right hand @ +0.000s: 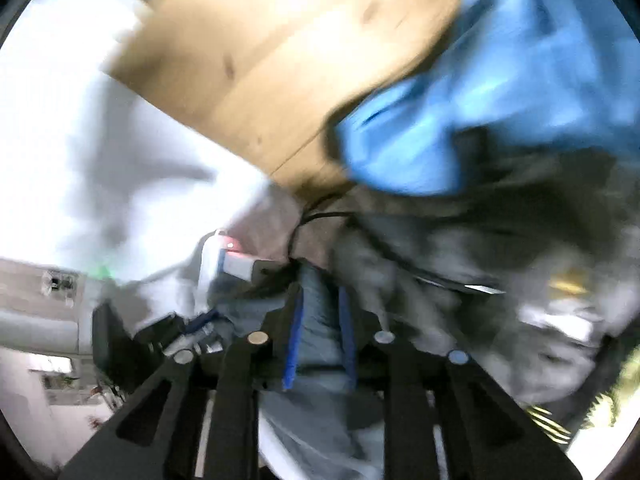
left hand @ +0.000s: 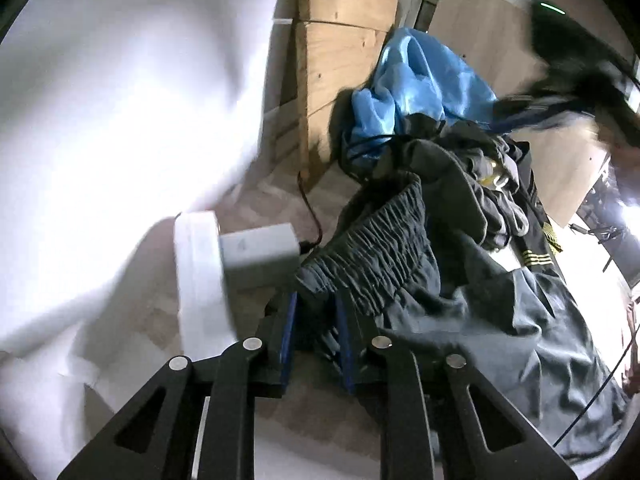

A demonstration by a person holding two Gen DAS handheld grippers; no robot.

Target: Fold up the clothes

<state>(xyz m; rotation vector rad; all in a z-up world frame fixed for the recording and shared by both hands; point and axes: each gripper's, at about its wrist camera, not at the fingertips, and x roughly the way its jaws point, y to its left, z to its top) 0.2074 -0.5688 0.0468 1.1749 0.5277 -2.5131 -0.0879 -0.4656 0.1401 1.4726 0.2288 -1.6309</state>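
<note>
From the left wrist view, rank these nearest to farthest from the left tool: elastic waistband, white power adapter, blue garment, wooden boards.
1. Elastic waistband: of the dark pants, at the left tool, between its fingers.
2. White power adapter: just beyond the tips, to the left.
3. Blue garment: farther ahead, up and right, on the clothes pile.
4. Wooden boards: behind the blue garment, top centre.

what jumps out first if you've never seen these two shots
The bright blue garment tops a heap of dark clothes, against plywood boards. Nearer, the left gripper pinches the dark shorts at the gathered waistband, beside a white charger. The blurred right gripper clamps grey cloth.
</note>
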